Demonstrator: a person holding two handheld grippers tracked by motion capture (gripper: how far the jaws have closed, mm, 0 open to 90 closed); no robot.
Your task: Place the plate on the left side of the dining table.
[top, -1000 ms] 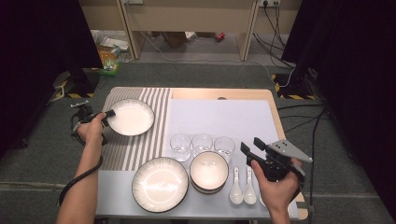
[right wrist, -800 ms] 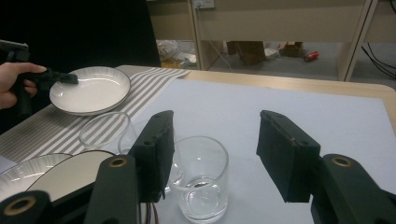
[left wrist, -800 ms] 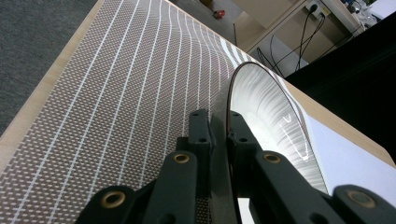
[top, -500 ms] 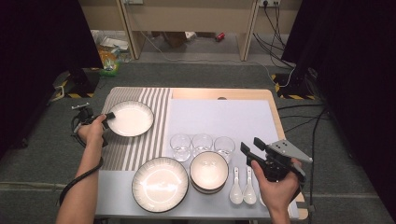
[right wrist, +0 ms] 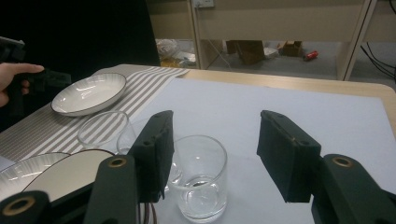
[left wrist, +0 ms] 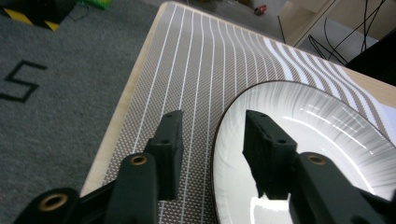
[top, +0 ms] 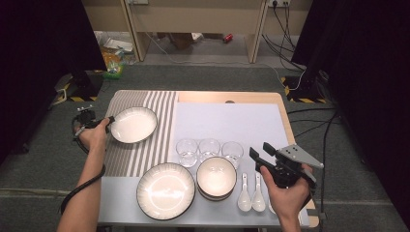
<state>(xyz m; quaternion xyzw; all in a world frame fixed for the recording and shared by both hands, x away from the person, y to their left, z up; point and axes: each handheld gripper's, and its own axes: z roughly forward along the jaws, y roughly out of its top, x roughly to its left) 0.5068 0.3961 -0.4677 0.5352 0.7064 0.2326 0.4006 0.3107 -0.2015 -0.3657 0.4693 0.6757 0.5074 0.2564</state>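
Nearest the person, along the front edge of the table [top: 232,96], sit a large plate [top: 165,190] at about 7 o'clock, a stack of bowls [top: 216,178] at 6 and two white spoons [top: 251,193] just right of the stack. The right gripper [top: 257,156] hangs over the 4 o'clock corner with its jaws spread and nothing between them. In the right gripper view they point toward the nearest glass [right wrist: 200,175], probably so that it can be reached next.

A little farther in, three glasses [top: 209,150] stand in a row near the middle, close together and clear of the bowls, which leaves the grey mat [top: 227,121] beyond them bare for setting places.

Farther left, at about 10 o'clock, the plate [top: 134,124] lies flat on the striped mat [top: 145,99]. The left gripper [top: 109,121] is at the plate's left rim. Its jaws have just been opening, and in the left gripper view one jaw stands over the mat and the other over the plate's inside, the rim [left wrist: 219,135] between them but untouched. That looks like a release, the plate set down where it belongs.
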